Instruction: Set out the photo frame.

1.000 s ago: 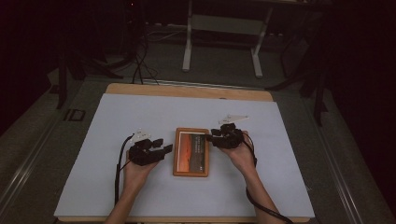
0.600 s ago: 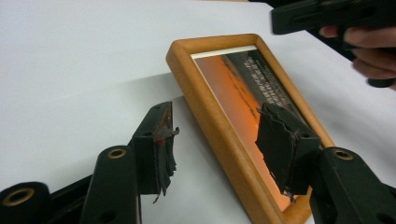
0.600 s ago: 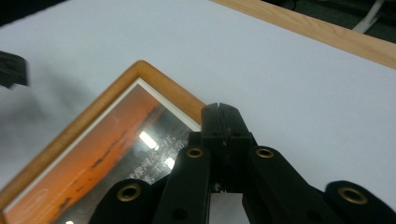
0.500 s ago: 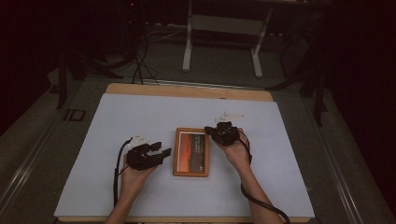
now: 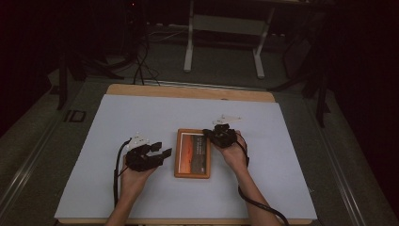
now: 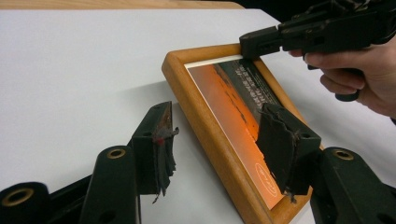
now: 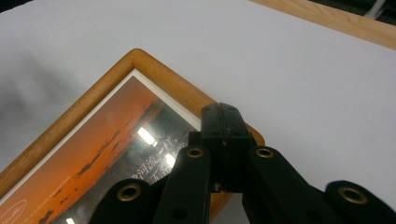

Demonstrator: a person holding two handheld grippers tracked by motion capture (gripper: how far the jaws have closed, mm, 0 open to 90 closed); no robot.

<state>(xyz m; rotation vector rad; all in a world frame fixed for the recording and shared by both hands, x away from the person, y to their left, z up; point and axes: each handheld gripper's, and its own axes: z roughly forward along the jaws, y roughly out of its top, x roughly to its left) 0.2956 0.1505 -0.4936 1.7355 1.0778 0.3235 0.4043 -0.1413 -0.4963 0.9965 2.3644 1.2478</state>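
Your right gripper (image 5: 212,135), jaws just pressed together empty, rests on the picture frame's (image 5: 192,153) far right corner. Your left gripper (image 6: 219,149) straddles the frame's left edge, spread, mid-table.

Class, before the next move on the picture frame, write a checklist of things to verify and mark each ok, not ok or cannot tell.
1. Picture frame lies flat on the white table: ok.
2. Right tool shut at the frame's far corner: ok.
3. Right tool pinching anything: cannot tell.
4. Left tool open, straddling the frame's near edge: ok.
5. Left tool's pads pressing the frame: not ok.
6. Frame glass intact: cannot tell.
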